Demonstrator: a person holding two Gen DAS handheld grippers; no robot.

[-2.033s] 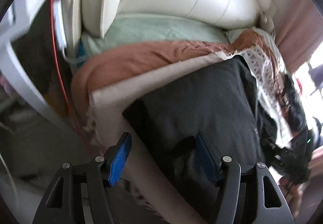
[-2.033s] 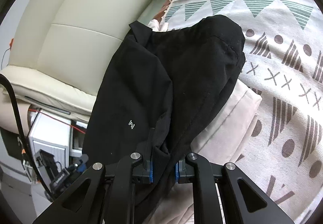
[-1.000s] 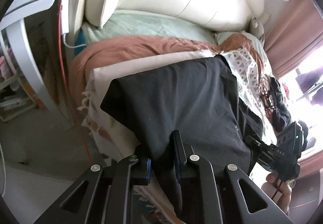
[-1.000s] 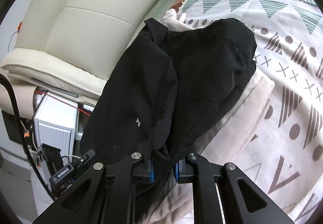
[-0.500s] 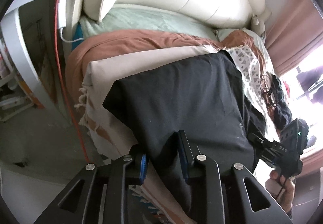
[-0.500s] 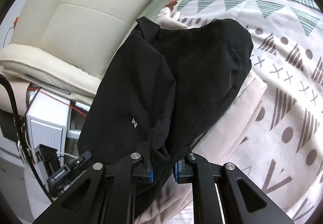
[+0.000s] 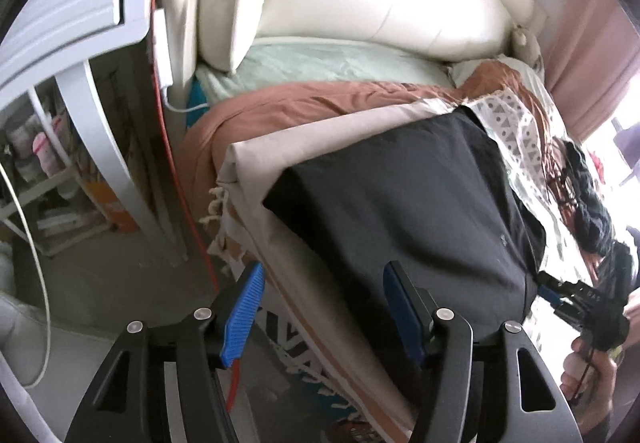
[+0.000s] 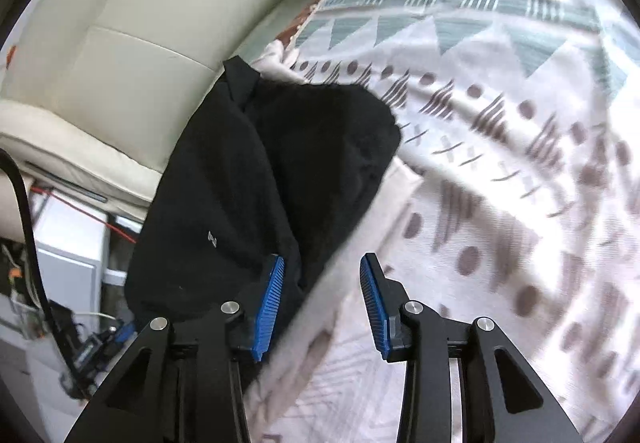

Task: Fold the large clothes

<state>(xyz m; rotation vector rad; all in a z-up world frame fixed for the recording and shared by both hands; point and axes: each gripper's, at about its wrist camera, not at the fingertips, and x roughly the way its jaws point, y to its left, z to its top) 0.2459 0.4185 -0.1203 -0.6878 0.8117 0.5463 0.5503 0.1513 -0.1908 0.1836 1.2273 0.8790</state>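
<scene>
Black garment (image 7: 400, 203) folded on bed, left gripper (image 7: 324, 315) and right gripper (image 8: 320, 303) jaws opening, released, gripping nothing

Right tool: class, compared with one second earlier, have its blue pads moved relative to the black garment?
Yes. The right tool is opening: its pads have spread off the black garment, no longer pinching it.

— How many garments are counted on the bed?

— One black garment (image 7: 404, 203) is counted, laid on one beige sheet (image 7: 320, 147).

— And around the black garment?

— One patterned blanket (image 8: 500, 123) is seen beside it, one cream headboard (image 8: 128, 55) behind it, and one red cable (image 7: 180, 179) beyond the bed's edge.

— Tools?

— Two grippers are counted, a left gripper (image 7: 324, 307) and a right gripper (image 8: 320, 303), each fitted with two blue pads (image 8: 270, 299).
</scene>
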